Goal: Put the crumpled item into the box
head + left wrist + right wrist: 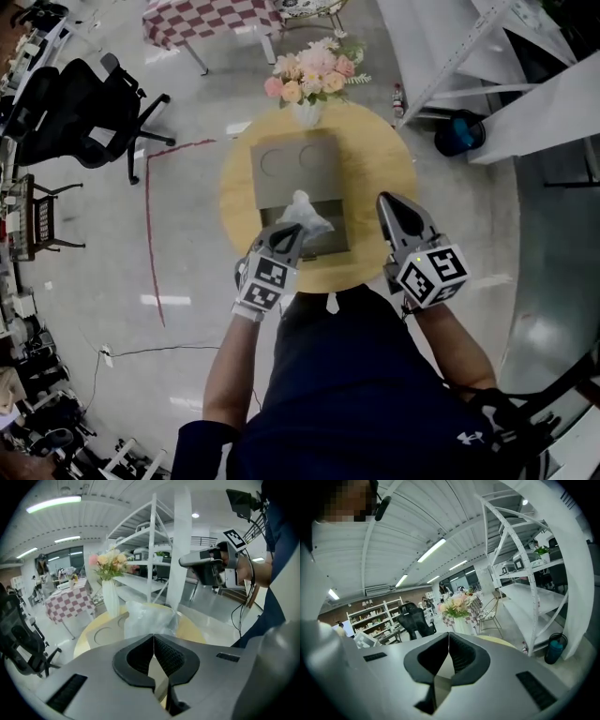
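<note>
On the round table (375, 169), crumpled item (305, 211): pale translucent wad, standing up over the open mouth of the box (292, 169), at its near end.
box: brown cardboard, mid-table; lid flap laid back toward the far side, two circles marked on it.
left gripper (287, 231): angled down at the box mouth; jaws closed together on a fold of the crumpled item, with the rest bunched just past the tips.
right gripper (387, 202): right of the box and apart from it, over the table's near-right part; jaws together, nothing between them.
vase of flowers (309, 84): far edge of the table, just behind the flap; pink and cream blooms.
surroundings: black office chair (84, 112) far left; checked cloth (211, 19) beyond; white shelving (487, 56) right.
</note>
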Tool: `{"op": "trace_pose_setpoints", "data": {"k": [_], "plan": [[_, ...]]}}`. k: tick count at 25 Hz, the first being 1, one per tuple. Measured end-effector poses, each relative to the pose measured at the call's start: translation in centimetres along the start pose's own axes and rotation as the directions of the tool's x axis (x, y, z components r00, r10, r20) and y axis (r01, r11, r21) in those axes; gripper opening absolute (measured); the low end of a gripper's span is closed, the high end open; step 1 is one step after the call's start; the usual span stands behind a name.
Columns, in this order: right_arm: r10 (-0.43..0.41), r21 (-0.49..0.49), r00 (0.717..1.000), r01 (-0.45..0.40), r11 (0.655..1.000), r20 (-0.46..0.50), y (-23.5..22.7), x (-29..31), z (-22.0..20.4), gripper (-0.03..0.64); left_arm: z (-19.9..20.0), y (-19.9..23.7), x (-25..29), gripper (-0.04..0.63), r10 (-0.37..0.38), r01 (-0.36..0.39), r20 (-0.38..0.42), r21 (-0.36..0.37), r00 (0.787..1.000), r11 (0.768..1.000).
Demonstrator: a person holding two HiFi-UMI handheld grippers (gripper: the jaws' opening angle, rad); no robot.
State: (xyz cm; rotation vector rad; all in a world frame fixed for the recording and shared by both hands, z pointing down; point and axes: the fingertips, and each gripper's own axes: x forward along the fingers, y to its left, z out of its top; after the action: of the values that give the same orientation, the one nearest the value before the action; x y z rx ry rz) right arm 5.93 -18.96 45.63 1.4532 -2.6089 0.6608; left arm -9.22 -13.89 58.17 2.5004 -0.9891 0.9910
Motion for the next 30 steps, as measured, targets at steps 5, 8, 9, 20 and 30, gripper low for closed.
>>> {"op": "trace_pose_setpoints", "data": {"k": [5,8,9,20,30], "plan": [[-0.061,0.033,0.998,0.061,0.998,-0.016,-1.0,-0.2,-1.6,0.014,-1.9,-1.0,2.2,0.018,-0.083,0.086,-0.067,0.035,0.994,0.996],[-0.072,0.050,0.997,0.073,0.996,-0.015,-1.3,0.1,-2.2,0.014,-3.0,-1.0,3.4,0.018,-0.110,0.117,-0.114,0.061,0.987,0.991],[-0.075,0.053,0.997,0.076,0.996,-0.016,-1.3,0.2,-2.4,0.014,-3.4,-1.0,3.8,0.018,-0.117,0.127,-0.129,0.071,0.985,0.989],[-0.124,0.098,0.991,0.129,0.987,-0.055,-3.0,-0.9,-5.0,0.014,-7.0,-3.4,7.9,0.018,-0.217,0.251,-0.273,0.094,0.937,0.963],[-0.132,0.128,0.986,0.145,0.981,-0.102,-4.4,-0.6,-6.9,0.014,-9.3,-4.5,10.5,0.018,-0.259,0.316,-0.378,0.096,0.889,0.944]]}}
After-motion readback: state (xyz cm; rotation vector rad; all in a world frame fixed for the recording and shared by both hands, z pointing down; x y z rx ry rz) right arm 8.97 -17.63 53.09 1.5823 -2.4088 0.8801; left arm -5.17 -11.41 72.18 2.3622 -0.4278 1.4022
